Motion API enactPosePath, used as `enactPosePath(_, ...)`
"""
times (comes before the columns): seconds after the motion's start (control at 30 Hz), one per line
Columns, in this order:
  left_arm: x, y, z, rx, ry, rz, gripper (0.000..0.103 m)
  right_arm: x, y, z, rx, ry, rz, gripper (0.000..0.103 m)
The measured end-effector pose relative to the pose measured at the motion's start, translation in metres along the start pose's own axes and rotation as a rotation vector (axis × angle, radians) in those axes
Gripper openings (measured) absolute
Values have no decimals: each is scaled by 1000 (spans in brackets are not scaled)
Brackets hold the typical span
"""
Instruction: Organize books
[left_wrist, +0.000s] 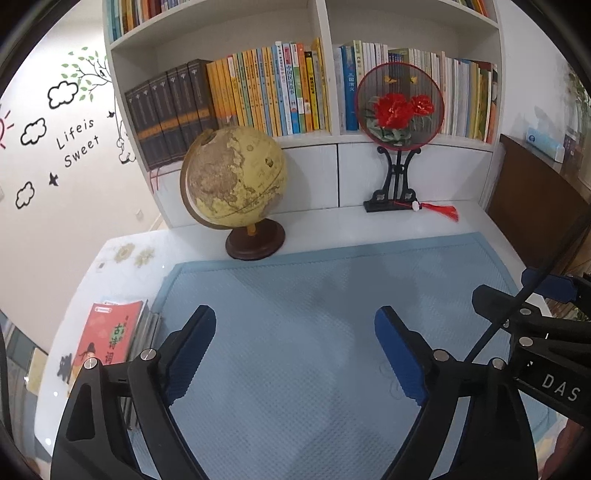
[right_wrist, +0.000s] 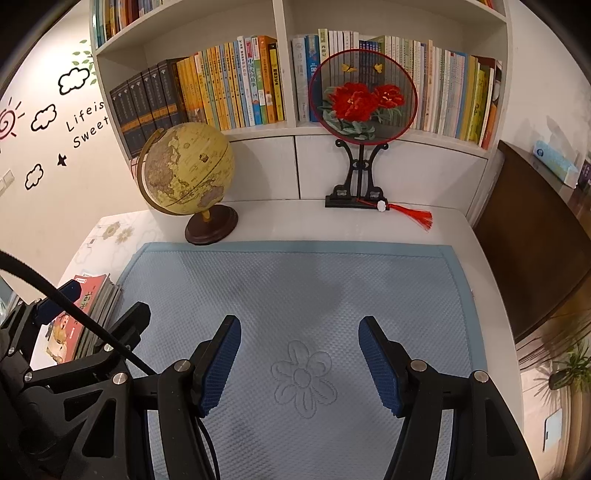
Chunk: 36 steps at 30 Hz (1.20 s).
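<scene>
Stack of books (left_wrist: 110, 332) lies flat on the white desk (left_wrist: 325, 225), at its left edge, just beside the left border of the blue mat (left_wrist: 295, 295). Top cover is red; the stack's long axis runs from the near desk edge toward the shelf wall, spines facing the mat.

Left gripper (left_wrist: 295, 350): jaws spread wide, nothing between the blue pads, hovering over the mat; its left finger sits near the stack, contact cannot be told.

Right gripper (right_wrist: 299, 358): jaws also wide, holding nothing, above the mat's stitched flower (right_wrist: 303, 380).

Behind the mat: globe (right_wrist: 188, 173) at left, round fan on stand (right_wrist: 364, 96) at right, both upright below the filled bookshelf (right_wrist: 288, 122).
</scene>
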<state>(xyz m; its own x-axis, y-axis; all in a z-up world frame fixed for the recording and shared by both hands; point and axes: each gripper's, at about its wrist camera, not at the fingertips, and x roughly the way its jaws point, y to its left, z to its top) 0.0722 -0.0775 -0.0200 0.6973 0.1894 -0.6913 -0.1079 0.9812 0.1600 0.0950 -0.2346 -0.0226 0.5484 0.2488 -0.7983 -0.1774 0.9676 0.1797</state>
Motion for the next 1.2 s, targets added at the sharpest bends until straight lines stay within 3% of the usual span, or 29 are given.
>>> enactPosePath(0.17, 6, 0, -3, -18, 50, -19, 88, 0, 0, 0, 0, 1, -1, 64)
enactPosePath(0.5, 6, 8, -4, -35, 53, 11, 88, 2, -7, 1, 8, 3, -10, 64)
enactPosePath(0.7, 4, 10, -4, -29, 44, 66, 88, 2, -16, 2, 22, 3, -18, 64)
enactPosePath(1.2, 4, 21, -12, -50, 88, 76, 88, 0, -19, 2, 26, 7, -3, 64)
